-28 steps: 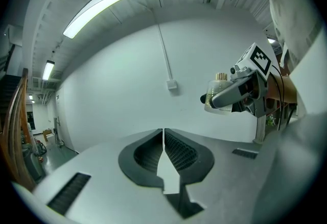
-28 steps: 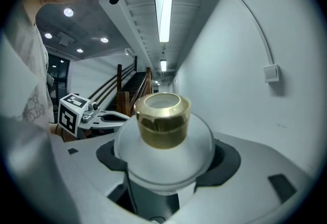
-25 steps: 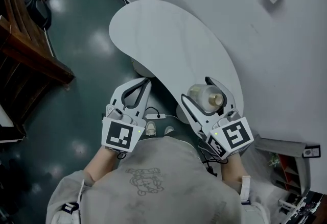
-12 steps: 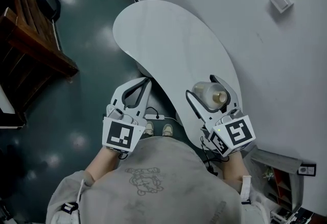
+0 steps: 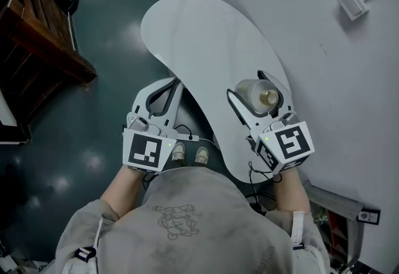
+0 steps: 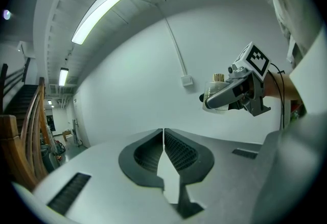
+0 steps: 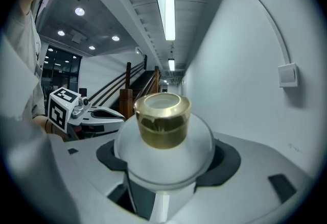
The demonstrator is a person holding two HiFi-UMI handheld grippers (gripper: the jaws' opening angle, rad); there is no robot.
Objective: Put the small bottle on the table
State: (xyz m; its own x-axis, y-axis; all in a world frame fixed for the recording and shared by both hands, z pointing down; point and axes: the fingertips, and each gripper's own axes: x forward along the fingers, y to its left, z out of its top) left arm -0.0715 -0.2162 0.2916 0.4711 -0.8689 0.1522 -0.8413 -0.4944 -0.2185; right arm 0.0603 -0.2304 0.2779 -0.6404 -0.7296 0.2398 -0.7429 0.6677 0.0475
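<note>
Head view first: the person stands at the near edge of a white, bean-shaped table [image 5: 206, 35] that runs along a pale wall [image 5: 293, 4], with a gripper in each hand. The right gripper [image 5: 245, 83] is clamped on the small bottle [image 5: 254, 95] — a rounded, frosted body with a gold cap [image 5: 270, 98] — and holds it over the table's right end, near the wall. Whether its base touches the tabletop, I can't make out from here. Right gripper view puts the small bottle [image 7: 163, 139] squarely between the two dark jaws, upright, with its gold cap [image 7: 162, 118] on top, and the jaws press in on either side of the body. The left gripper [image 5: 173, 85] hangs off the table's near edge, over the dark green floor [image 5: 93, 79] and just above the person's shoes [image 5: 189, 154]. Left gripper view shows its jaws closed against each other with nothing between them — and off to the right, against the wall, the right gripper [image 6: 225, 98] with the small bottle [image 6: 217, 96] in its grip.
</note>
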